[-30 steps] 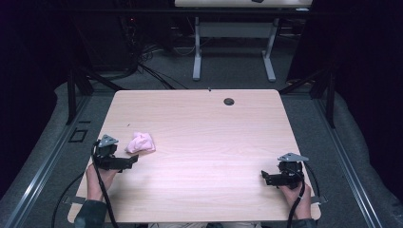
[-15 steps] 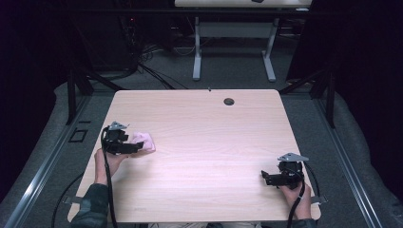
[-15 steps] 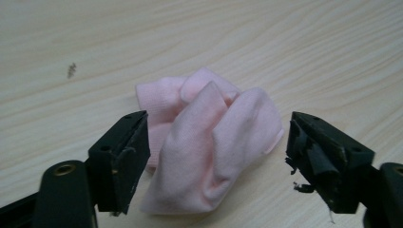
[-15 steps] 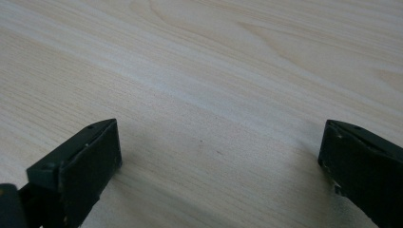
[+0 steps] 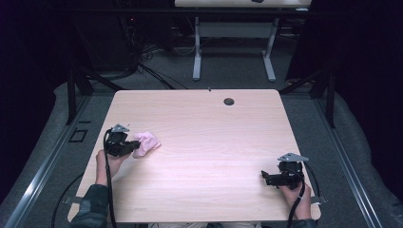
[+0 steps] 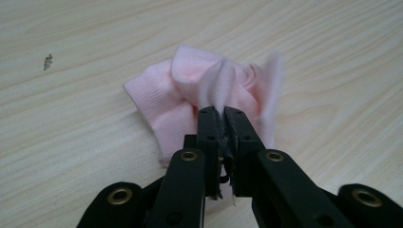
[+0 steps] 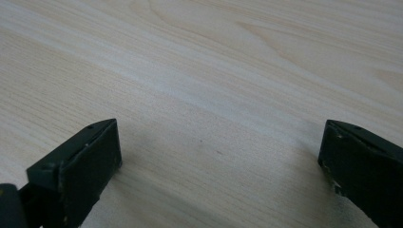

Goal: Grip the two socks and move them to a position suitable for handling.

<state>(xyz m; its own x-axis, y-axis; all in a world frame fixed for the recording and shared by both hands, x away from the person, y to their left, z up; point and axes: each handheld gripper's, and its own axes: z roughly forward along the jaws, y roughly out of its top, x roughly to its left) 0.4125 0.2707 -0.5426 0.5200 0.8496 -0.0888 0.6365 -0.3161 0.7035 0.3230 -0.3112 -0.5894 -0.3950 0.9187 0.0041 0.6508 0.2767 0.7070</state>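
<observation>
1. The left gripper [image 6: 223, 118] has just been closed, and a fold of the pink cloth [image 6: 180, 90] is pinched between its jaws
2. The cloth is bunched on the table [image 5: 214, 142], just ahead of that gripper, at the left side
3. The right gripper [image 5: 266, 178] is held wide open with nothing in it, well apart from the cloth

In the high view the counter [image 5: 204, 142] is brightly and evenly lit from above, with a pale sheen toward its middle, while the frame's edges and upper corners fall to near black. Both gripper views are soft: the wood grain blurs toward the top, and the near black jaws at the bottom are slightly out of focus, casting faint shadows.
</observation>
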